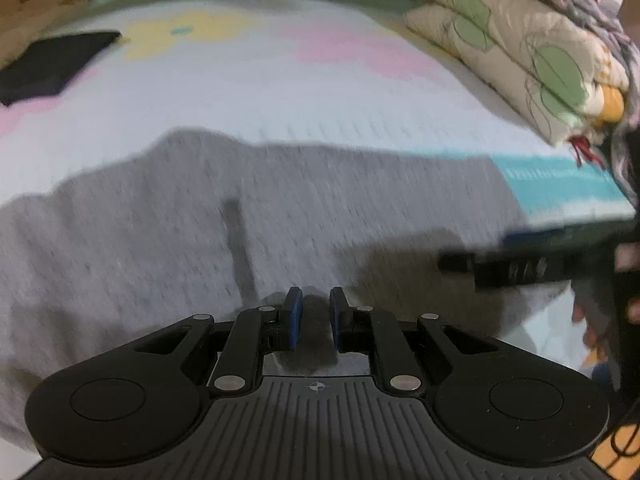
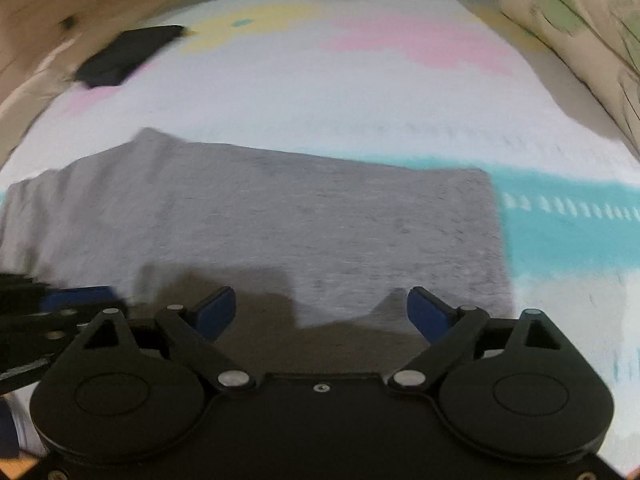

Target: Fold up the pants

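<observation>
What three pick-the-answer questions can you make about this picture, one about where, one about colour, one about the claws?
1. Where is the black folded cloth?
A. far left of the bed
B. on the grey pants
C. in the right claw

2. What colour are the pants?
A. pink
B. grey
C. green

3. How are the claws?
A. both open
B. left claw pinching pants fabric, right claw open
C. both shut

Answers:
1 A, it lies near the wooden bed frame, apart from the pants.
2 B, grey fabric spreads over the bedsheet.
3 B, grey cloth sits between the left pads; the right fingers stand wide, nothing between them.
</observation>
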Tool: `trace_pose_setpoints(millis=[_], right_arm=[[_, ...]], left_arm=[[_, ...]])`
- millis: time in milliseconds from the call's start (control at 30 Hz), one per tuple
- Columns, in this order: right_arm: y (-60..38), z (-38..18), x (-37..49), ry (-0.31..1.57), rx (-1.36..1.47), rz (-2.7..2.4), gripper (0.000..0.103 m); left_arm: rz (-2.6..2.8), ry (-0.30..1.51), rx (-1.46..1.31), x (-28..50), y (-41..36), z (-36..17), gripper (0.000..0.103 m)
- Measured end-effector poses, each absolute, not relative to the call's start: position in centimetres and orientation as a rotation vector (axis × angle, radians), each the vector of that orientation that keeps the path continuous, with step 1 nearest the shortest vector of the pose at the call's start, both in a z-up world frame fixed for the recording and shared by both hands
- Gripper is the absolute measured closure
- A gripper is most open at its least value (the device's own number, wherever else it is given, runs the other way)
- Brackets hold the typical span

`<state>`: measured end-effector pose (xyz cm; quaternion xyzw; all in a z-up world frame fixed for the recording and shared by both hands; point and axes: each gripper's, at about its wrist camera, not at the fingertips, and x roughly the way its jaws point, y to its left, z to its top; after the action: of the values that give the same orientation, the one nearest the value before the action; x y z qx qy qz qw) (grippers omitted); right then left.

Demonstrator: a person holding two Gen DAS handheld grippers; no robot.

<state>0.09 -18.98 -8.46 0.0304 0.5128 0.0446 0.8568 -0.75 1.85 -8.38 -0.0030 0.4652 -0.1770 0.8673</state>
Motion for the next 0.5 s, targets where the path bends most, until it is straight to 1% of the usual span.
trace_pose_setpoints(millis=[67, 100, 200, 267, 400, 500], right_arm=[[-19.5, -9.4, 0.7, 1.135, 0.069, 0.049, 0.007], [-19.4, -9.7, 0.7, 1.131, 0.054, 0.043, 0.004], [-18.7, -9.9, 0.3, 1.138, 0.014, 0.046, 0.001], [-18.4, -9.9, 0.3, 1.145, 0.013, 0.038, 0.001], [-18.2, -9.9, 0.7, 1.174, 0.026, 0.027, 0.000], [-18.2, -9.9, 1.0, 1.188, 0.031, 0.026, 0.000]], left_arm=[[-0.338, 0.929, -0.024, -0.1, 2.5, -7.4, 0.088], [-0.313, 0.906, -0.042, 0.3, 3.0, -6.9, 0.088], [-0.219, 0.879, -0.076, 2.2, 4.1, -6.0, 0.088], [-0.169, 0.896, -0.065, 4.1, 4.3, -6.1, 0.088], [-0.079, 0.906, 0.049, 7.7, 3.3, -7.0, 0.088], [-0.085, 0.938, 0.048, 10.0, 3.2, -8.0, 0.088]])
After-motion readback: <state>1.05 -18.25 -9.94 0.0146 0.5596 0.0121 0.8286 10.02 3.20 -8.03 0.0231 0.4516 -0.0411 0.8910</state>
